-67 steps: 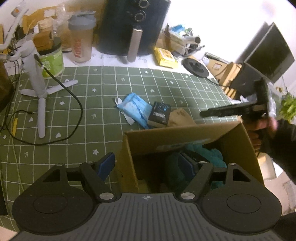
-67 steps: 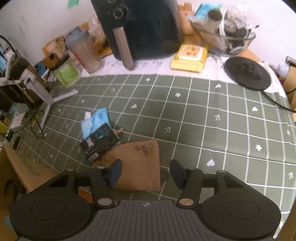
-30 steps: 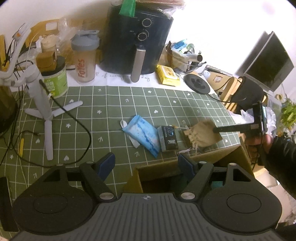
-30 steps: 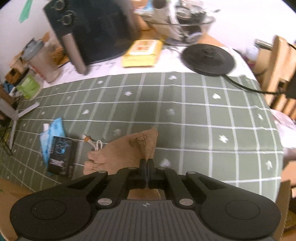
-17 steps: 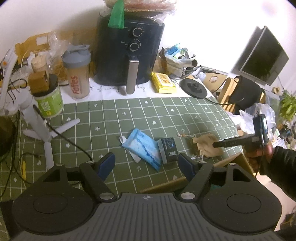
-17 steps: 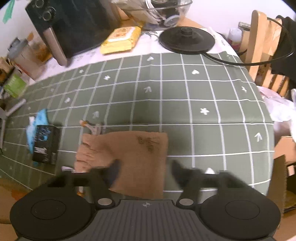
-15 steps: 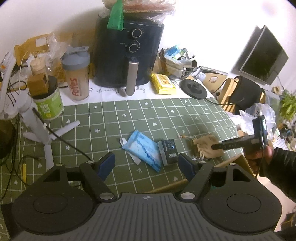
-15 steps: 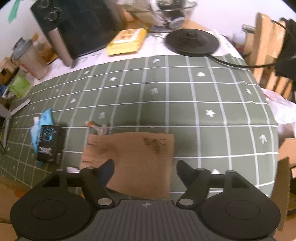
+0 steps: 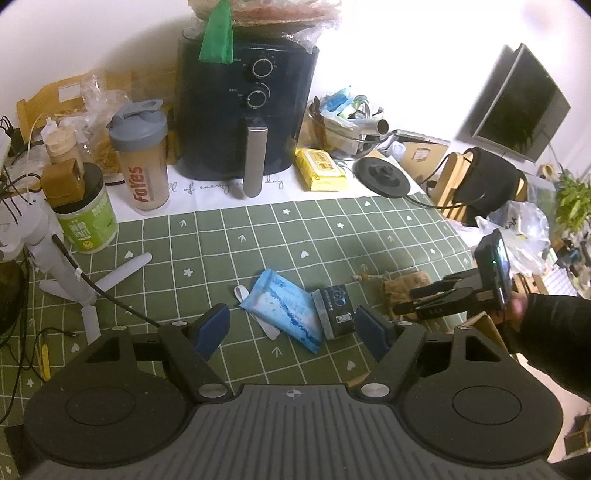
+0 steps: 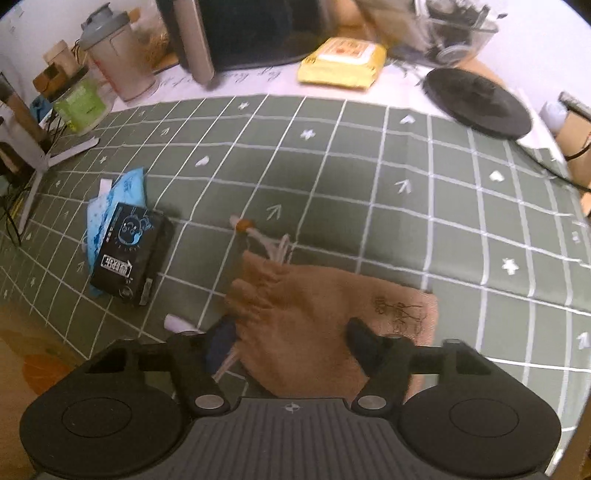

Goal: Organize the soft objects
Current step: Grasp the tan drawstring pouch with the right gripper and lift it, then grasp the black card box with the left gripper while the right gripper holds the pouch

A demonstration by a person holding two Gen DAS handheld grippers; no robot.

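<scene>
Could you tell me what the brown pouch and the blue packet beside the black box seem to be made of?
The brown pouch looks like soft matte cloth, perhaps suede-like: it gathers into puckers at its drawstring neck and shows no shine. The blue packet looks like thin printed plastic film, smooth and slightly glossy, likely a soft tissue pack. The black box looks like printed cardboard.

We read this as home kitchen-dining corner: dark air fryer (image 9: 245,110) at back of table, shaker bottle (image 9: 142,157), green canister (image 9: 86,218), yellow wipes pack (image 9: 320,170), glass bowl of clutter (image 10: 456,27), kettle base (image 9: 382,176) with cord; green grid tablecloth (image 9: 314,236) with hearts; wooden chair (image 9: 452,181), monitor (image 9: 521,107), houseplant (image 9: 574,199) at right
</scene>
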